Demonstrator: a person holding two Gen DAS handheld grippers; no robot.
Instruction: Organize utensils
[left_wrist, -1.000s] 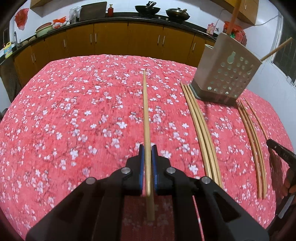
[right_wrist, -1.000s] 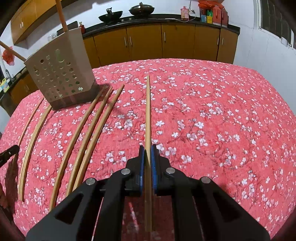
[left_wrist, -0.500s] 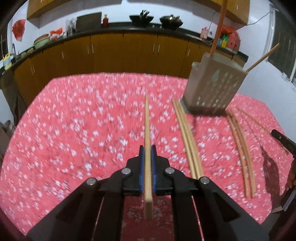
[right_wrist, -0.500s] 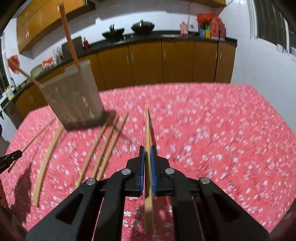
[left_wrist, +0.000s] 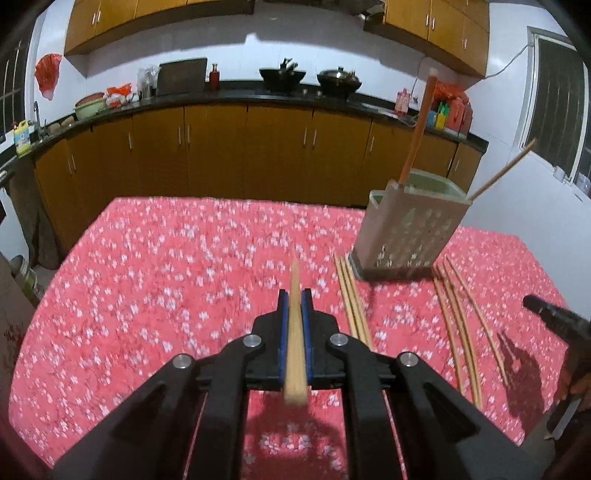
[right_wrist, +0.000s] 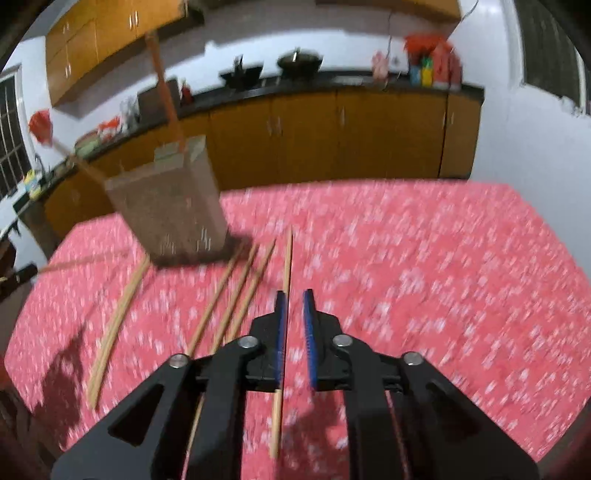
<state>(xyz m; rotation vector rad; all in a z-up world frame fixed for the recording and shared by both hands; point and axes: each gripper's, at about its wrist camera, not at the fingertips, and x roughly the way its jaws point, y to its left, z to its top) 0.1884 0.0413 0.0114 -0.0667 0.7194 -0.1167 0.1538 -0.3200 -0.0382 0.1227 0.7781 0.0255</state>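
Observation:
My left gripper (left_wrist: 295, 299) is shut on a wooden chopstick (left_wrist: 295, 339), held above the red flowered tablecloth (left_wrist: 166, 288). The beige perforated utensil holder (left_wrist: 406, 229) stands ahead to its right, with two sticks leaning in it. In the right wrist view, the jaws of my right gripper (right_wrist: 294, 295) are opening. Another chopstick (right_wrist: 287, 258) lies between them against the left pad, and the right pad is clear of it. The holder (right_wrist: 170, 210) is ahead on the left, blurred.
Loose chopsticks lie on the cloth in two groups beside the holder (left_wrist: 352, 306) (left_wrist: 458, 328), also seen as chopsticks (right_wrist: 236, 291) (right_wrist: 118, 321). The other gripper (left_wrist: 546, 314) shows at the right edge. Brown kitchen cabinets (left_wrist: 258, 147) and a counter stand behind the table.
Both grippers have risen from the cloth with their chopsticks, and more of the kitchen shows. The right jaws have parted, and their chopstick now rests against the left pad only.

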